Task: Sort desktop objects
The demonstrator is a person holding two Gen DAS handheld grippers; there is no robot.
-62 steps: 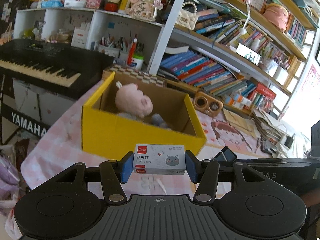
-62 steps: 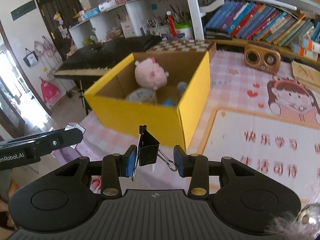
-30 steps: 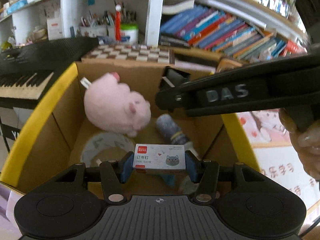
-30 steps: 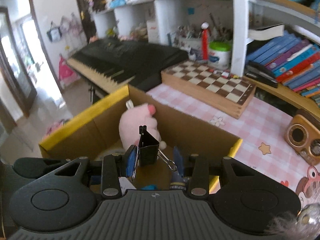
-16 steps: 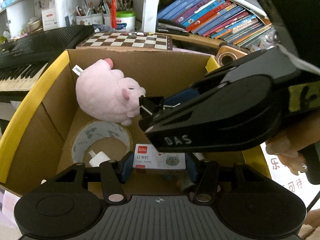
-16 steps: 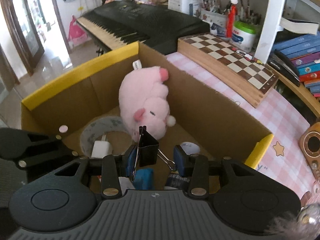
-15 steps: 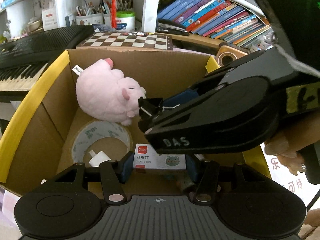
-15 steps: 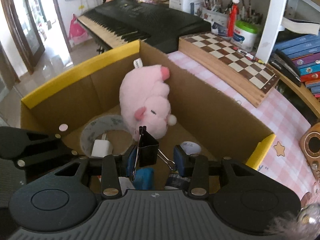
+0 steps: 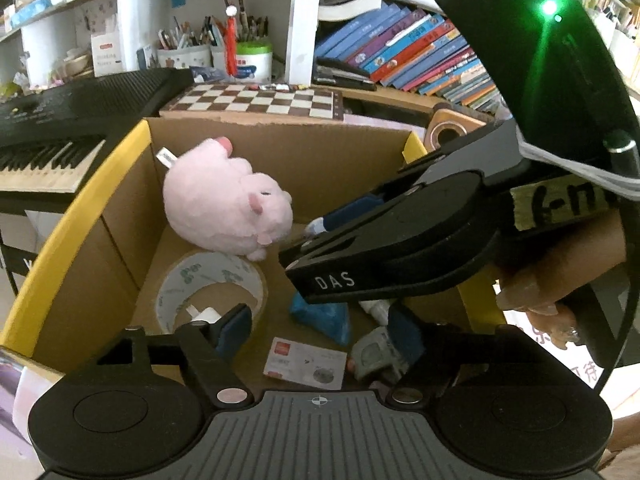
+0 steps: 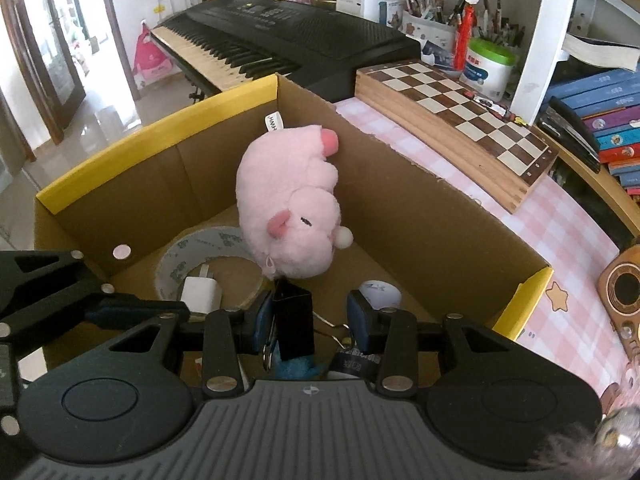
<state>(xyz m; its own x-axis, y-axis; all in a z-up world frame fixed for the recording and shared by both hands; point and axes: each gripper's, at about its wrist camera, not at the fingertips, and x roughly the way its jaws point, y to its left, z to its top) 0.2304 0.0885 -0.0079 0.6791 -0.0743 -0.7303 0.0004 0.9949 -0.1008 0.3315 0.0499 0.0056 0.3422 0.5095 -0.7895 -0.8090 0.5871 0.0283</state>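
My left gripper [image 9: 320, 332] hangs over the open yellow cardboard box [image 9: 72, 220] with its jaws opening. The small white staple box [image 9: 306, 364] lies free on the box floor below the fingers, touched by neither pad. My right gripper [image 10: 310, 320] is low inside the same box [image 10: 160, 128], shut on a black binder clip [image 10: 294, 320] that stands upright against its left pad. In the left wrist view the right gripper's black body crosses the box from the right, with a hand [image 9: 560, 272] on it.
In the box lie a pink plush pig [image 10: 288, 208], a tape roll [image 10: 200, 248], a white charger [image 10: 200, 292] and a blue packet [image 9: 320, 316]. Behind the box are a chessboard [image 10: 452, 120], a black keyboard [image 10: 280, 32], a wooden speaker [image 9: 448, 132] and bookshelves.
The left jaws have spread apart and the staple box has dropped from between them onto the box floor. The right gripper has sunk a little deeper into the box, still holding the clip.
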